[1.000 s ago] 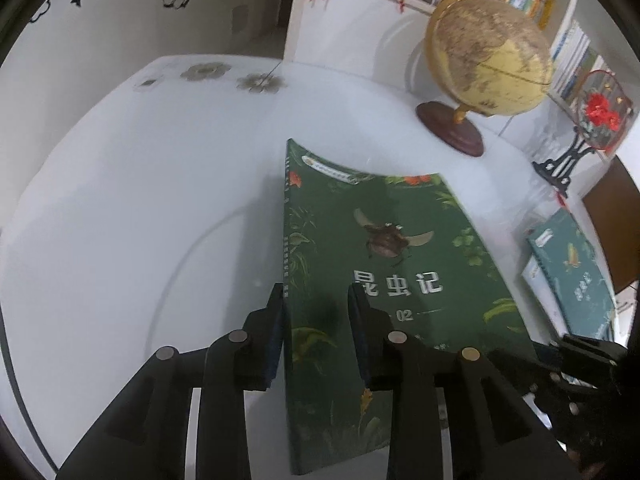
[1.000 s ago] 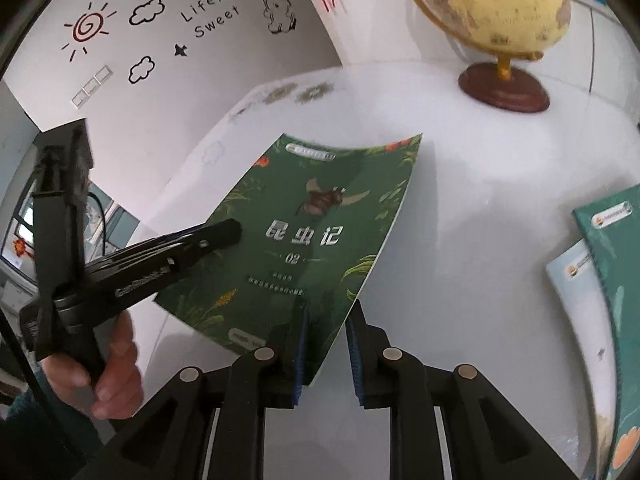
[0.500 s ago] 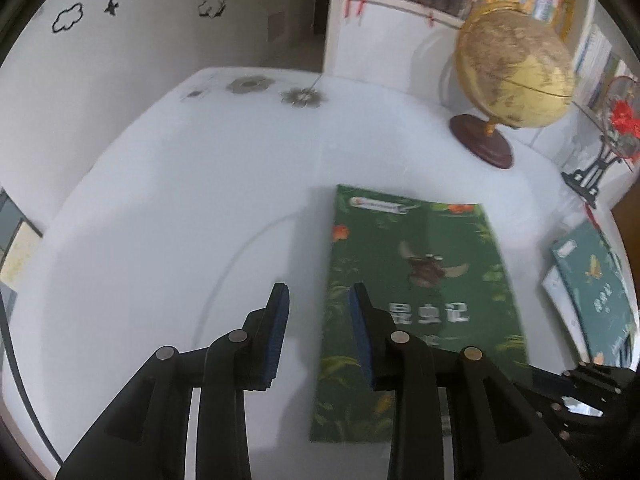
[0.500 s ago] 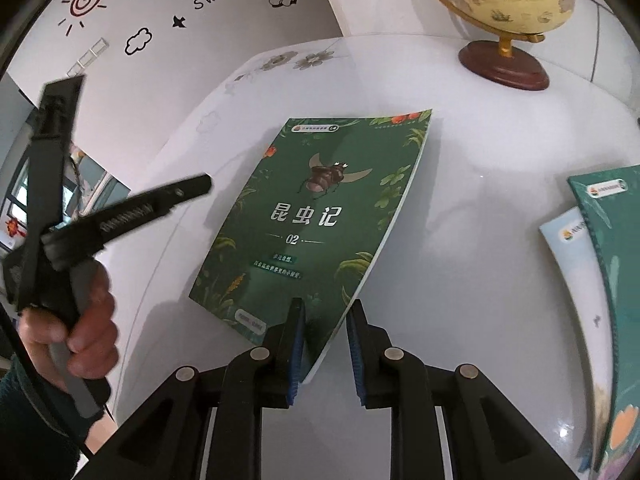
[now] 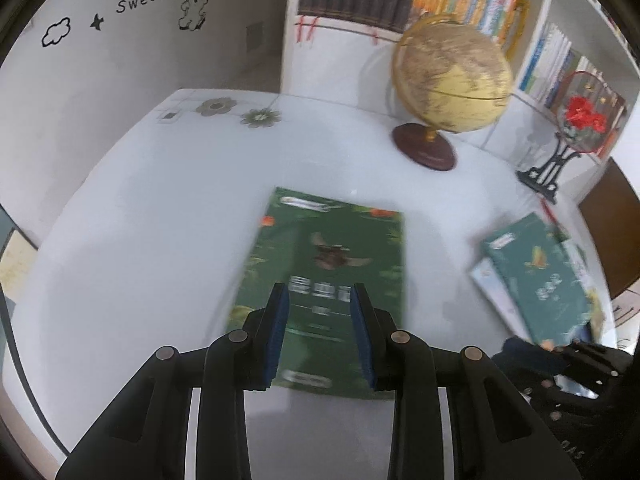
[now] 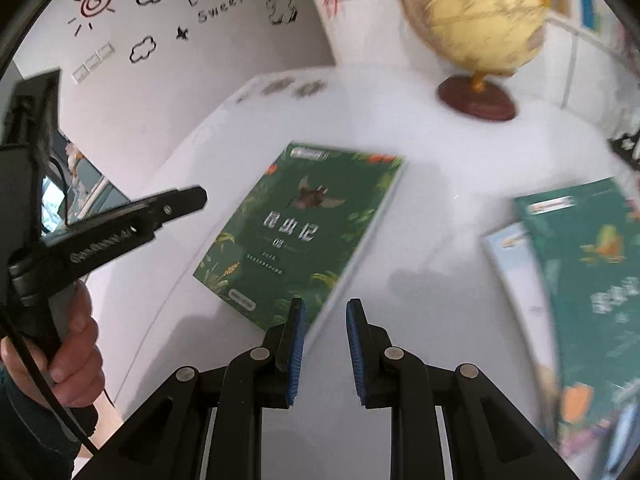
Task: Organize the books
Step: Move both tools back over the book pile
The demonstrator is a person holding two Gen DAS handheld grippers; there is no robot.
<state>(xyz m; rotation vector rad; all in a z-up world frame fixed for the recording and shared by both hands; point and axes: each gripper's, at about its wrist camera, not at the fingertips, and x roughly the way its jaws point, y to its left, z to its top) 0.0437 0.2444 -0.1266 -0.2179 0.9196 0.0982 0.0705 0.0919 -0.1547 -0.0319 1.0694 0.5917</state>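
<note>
A: Where is the green book?

B: Flat on the white counter, cover up, with a flying beetle and white characters on it. It lies about in the middle, apart from everything else.

A: Are the left tongs grasping it?

B: No. They hover above its near end with a gap between the blue pads, and nothing is caught there. The book only shows through the gap. From the right wrist view the same tongs stick in from the left, clear of the book, and a hand grips their handle.

A: And the right tongs?

B: Released as well. A narrow gap shows between the pads, with bare counter and the book's near corner behind it. They touch nothing.

A: What else is on the counter?

B: A yellow globe on a dark round foot stands at the far side. To the right lies a pile of books, a teal one on top of a pale blue one, well apart from the green book. Behind them stands a round ornament with red flowers on a black stand. Shelves of books fill the background.
</note>
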